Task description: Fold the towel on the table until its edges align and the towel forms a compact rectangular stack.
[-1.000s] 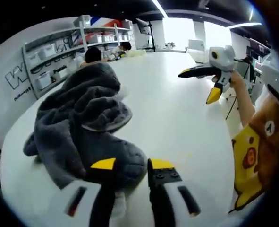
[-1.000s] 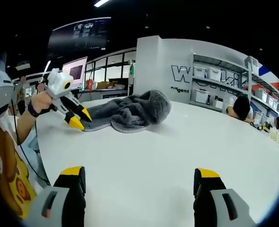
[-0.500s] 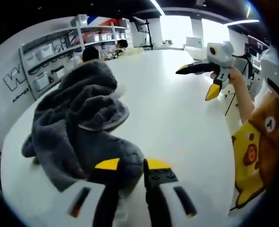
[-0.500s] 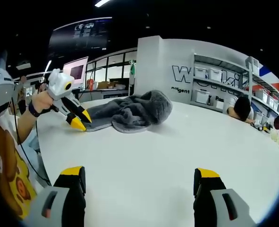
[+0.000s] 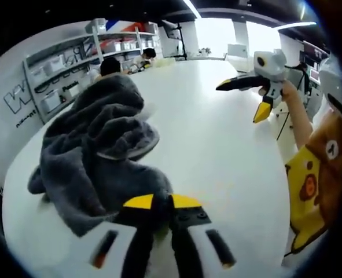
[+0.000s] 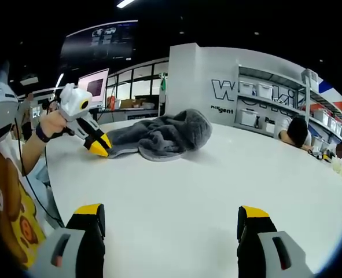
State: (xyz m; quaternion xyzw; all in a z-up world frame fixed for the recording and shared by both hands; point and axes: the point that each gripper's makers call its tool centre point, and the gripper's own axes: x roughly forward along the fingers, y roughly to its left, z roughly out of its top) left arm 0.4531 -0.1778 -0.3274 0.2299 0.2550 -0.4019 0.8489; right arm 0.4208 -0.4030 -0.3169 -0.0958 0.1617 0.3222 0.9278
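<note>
Left gripper (image 5: 154, 201) jaws pinched towel (image 5: 95, 150) edge, right gripper (image 6: 169, 220) jaws wide over desk (image 6: 205, 179) | we'd confirm the corner's held, then lift it clear.

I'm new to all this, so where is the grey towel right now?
The towel lies crumpled on the white table, left of centre in the left gripper view, its near edge at the left claw; shelves stand behind it.

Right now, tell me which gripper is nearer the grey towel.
Left. The left gripper is closed on the grey towel's near edge; the right gripper hangs open over bare table, well away.
</note>
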